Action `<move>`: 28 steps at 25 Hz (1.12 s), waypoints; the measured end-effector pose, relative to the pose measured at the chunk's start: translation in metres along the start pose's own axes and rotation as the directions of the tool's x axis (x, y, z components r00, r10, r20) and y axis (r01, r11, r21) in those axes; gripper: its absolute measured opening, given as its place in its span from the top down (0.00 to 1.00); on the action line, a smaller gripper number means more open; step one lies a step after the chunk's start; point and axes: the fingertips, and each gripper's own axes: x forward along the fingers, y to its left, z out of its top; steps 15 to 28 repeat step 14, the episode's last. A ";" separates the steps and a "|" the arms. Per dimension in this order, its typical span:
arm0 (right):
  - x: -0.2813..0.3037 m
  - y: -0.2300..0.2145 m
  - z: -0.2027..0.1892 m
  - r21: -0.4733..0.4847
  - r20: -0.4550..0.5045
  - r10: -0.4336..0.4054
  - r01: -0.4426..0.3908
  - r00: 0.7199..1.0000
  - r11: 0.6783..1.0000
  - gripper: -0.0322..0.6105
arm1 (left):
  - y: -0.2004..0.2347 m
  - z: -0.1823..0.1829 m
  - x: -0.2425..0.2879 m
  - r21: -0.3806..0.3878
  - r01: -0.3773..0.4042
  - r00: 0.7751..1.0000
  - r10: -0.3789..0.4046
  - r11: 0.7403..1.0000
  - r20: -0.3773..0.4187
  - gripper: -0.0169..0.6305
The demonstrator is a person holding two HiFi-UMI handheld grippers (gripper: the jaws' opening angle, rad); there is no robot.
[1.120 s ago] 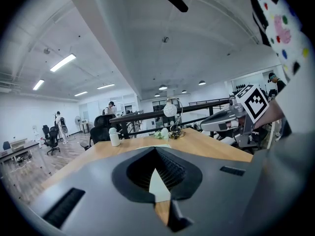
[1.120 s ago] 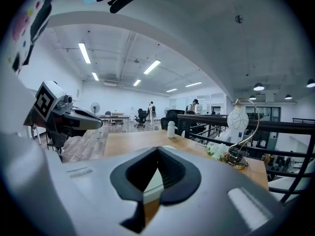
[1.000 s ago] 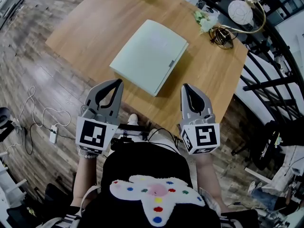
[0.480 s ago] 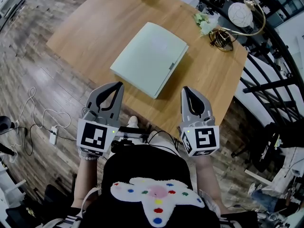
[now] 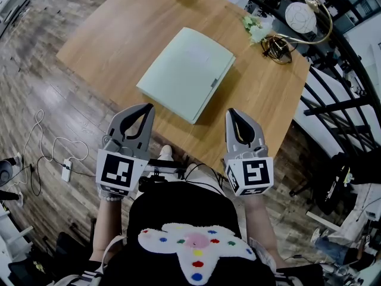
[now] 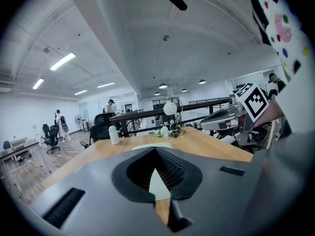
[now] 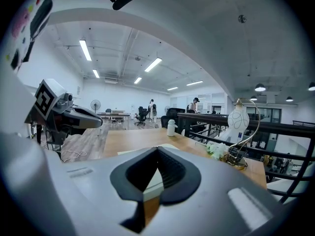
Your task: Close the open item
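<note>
Holding my left gripper (image 5: 147, 106) and right gripper (image 5: 233, 111) at the near edge of the table (image 5: 107, 34), both closed on nothing.
The pale green folder (image 5: 186, 70) lies flat mid-table, apart from both; it looks shut already, though I can't be sure.

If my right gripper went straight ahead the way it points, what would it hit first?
Probably the pale green folder on the wooden table: the right gripper, jaws shut, sights its near edge. Height is unclear, so the table edge could come first.
</note>
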 end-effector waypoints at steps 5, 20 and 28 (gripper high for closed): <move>0.002 0.000 -0.001 -0.007 -0.006 0.001 -0.001 1.000 1.000 0.94 | 0.000 -0.001 0.001 0.006 0.002 1.000 -0.002 1.000 -0.007 0.96; 0.007 -0.003 -0.006 -0.020 -0.022 0.007 -0.008 1.000 1.000 0.94 | 0.000 -0.003 0.008 0.009 0.003 1.000 -0.003 1.000 -0.017 0.96; 0.007 -0.003 -0.006 -0.020 -0.022 0.007 -0.008 1.000 1.000 0.94 | 0.000 -0.003 0.008 0.009 0.003 1.000 -0.003 1.000 -0.017 0.96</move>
